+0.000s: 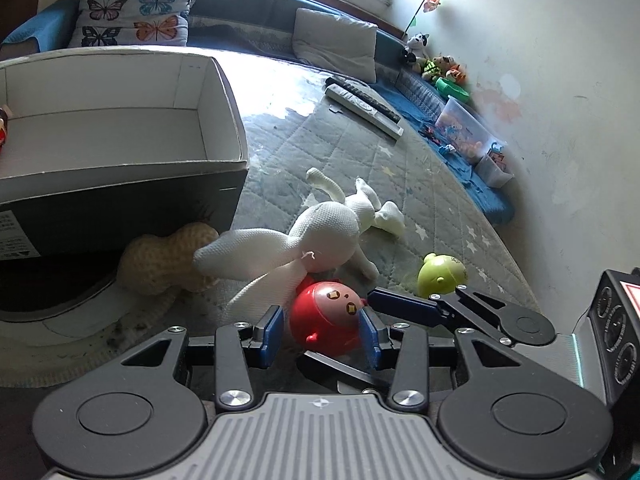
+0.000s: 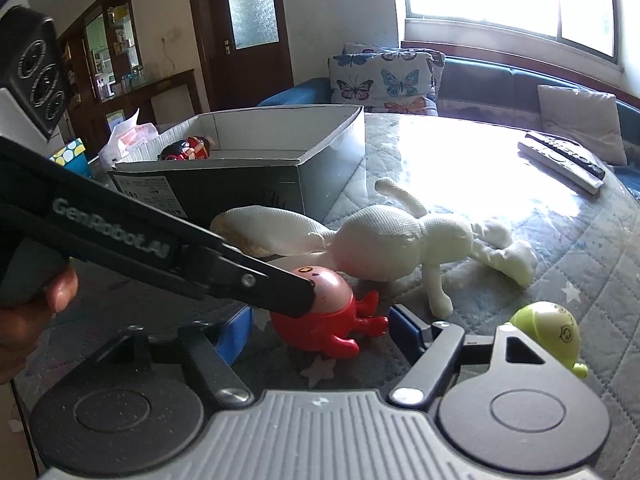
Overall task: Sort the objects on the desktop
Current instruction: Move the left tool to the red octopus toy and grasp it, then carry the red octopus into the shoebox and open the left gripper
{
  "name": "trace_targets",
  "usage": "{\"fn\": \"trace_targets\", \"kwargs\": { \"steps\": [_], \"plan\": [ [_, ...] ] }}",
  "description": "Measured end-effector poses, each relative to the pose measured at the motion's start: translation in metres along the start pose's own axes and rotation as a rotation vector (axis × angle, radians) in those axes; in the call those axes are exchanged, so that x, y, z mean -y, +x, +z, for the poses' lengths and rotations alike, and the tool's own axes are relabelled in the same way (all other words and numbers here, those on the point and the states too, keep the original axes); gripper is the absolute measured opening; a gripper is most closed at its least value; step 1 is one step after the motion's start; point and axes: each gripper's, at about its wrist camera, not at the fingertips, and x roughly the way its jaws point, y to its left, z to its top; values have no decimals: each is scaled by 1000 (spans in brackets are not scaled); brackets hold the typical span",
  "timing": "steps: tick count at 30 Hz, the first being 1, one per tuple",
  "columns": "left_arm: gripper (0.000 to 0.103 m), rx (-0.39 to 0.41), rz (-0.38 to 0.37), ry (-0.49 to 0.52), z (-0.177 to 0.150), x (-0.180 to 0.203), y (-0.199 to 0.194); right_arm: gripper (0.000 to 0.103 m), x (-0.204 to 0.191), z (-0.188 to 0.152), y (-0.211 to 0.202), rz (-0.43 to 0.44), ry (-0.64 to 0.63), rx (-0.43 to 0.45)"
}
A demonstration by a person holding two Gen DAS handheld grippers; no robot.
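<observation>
My left gripper (image 1: 325,334) stands with its blue pads either side of the red toy (image 1: 326,318); the left pad shows a gap and the right pad is at the toy's edge, so I cannot tell whether it grips. My right gripper (image 2: 320,330) is released, jaws spread wide around the same red toy (image 2: 324,320), not touching it. The left gripper's black finger crosses the right view and reaches the toy's pink face. The toy sits on the quilted worktop (image 1: 440,216), just in front of the white rabbit (image 1: 316,240), which lies flat. A green toy (image 1: 442,274) lies near, to the right. The box (image 1: 224,120) stands behind the rabbit; in the right view it holds one dark red toy (image 2: 186,149). A tan plush (image 1: 160,264) rests against the box front.
</observation>
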Motion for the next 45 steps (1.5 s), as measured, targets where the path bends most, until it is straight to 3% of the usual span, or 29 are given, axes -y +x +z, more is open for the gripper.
{"fn": "trace_targets", "kwargs": {
  "steps": [9, 18, 24, 32, 38, 45],
  "plan": [
    [44, -8, -16, -12, 1, -2, 2, 75, -7, 3, -7, -3, -53, 29],
    [45, -20, -30, -29, 3, -5, 6, 63, -16, 2, 3, 5, -86, -4],
    [45, -11, -33, -29, 1, -6, 1, 49, -16, 2, -1, -8, -58, -3],
    [44, 32, -39, -21, -5, -7, -28, 49, -31, 10, -19, 18, -92, 15],
    [44, 122, 11, -27, 19, -27, -64, 49, -58, 43, -26, 60, -175, 95],
    [44, 222, 85, -46, 54, -58, -101, 49, -87, 104, 4, 141, -248, 153]
  ]
}}
